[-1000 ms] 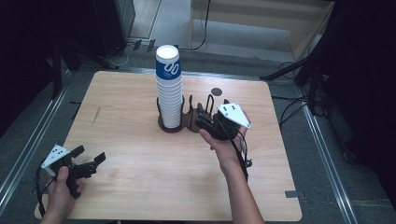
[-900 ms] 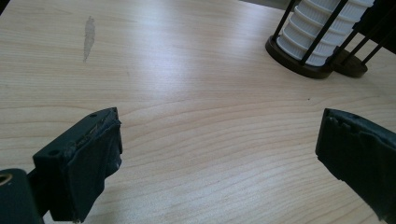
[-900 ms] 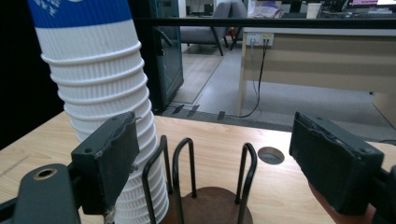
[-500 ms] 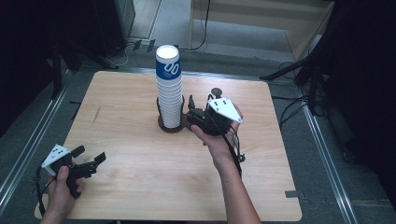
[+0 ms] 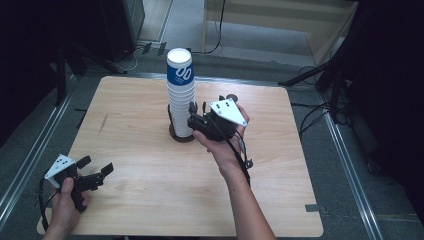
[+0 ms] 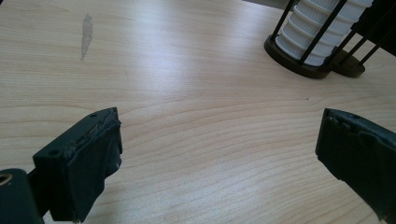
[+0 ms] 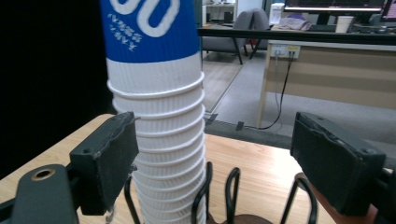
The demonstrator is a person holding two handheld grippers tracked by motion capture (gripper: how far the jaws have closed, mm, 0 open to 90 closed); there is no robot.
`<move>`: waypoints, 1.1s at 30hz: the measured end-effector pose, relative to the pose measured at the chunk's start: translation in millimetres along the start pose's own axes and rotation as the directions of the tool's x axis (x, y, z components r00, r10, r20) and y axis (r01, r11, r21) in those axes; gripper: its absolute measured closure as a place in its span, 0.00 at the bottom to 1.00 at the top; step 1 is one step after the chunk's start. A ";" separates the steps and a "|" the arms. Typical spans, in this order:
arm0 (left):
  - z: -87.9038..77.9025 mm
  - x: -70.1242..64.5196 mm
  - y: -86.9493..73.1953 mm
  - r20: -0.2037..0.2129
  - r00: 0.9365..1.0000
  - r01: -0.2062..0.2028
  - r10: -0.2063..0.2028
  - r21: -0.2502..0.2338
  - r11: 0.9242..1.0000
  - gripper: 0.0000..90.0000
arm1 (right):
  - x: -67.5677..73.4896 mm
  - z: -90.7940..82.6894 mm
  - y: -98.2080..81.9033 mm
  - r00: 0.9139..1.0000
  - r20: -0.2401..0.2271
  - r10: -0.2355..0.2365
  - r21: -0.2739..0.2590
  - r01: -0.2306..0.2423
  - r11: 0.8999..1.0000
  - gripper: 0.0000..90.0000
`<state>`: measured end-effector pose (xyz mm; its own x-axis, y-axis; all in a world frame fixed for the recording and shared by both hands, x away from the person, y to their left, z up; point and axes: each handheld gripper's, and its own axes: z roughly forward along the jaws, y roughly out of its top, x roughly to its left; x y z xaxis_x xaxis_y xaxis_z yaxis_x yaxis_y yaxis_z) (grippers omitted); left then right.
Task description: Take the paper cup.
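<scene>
Cup stack (image 5: 180,95) stands upright in a dark wire holder (image 5: 181,134) just left of your right claw (image 5: 196,116). Cups are white and ribbed, nested; the top one has a blue band with white print. In the right gripper view the stack (image 7: 161,126) sits between the jaws, against the left one.
</scene>
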<state>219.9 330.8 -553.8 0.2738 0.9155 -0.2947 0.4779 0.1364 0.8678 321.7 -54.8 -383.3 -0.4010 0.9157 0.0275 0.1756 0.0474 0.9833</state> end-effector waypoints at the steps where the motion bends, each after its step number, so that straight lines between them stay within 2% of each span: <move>1: 0.1 0.0 0.1 0.000 1.000 -0.001 0.001 0.001 1.000 0.01 | 1.8 1.2 0.4 1.000 -0.004 0.000 0.000 0.000 1.000 0.16; 13: 0.0 0.7 0.0 0.004 1.000 0.003 -0.003 0.000 1.000 0.01 | 15.9 16.4 5.2 0.999 -0.041 0.011 0.001 -0.011 1.000 0.15; 28: 0.8 0.7 0.3 0.003 1.000 0.010 -0.010 -0.001 1.000 0.01 | 24.3 33.9 15.4 0.998 -0.048 0.051 0.022 -0.050 0.999 0.10; 33: 0.8 1.1 0.4 0.002 1.000 0.010 -0.010 0.004 1.000 0.01 | 33.2 40.8 22.4 0.998 -0.041 0.051 0.027 -0.050 0.998 0.10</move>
<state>221.0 331.6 -554.1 0.2707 0.9134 -0.3040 0.4839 0.1439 0.8632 349.1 -7.1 -367.8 -0.4282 0.8997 0.0846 0.2197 0.0128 0.9755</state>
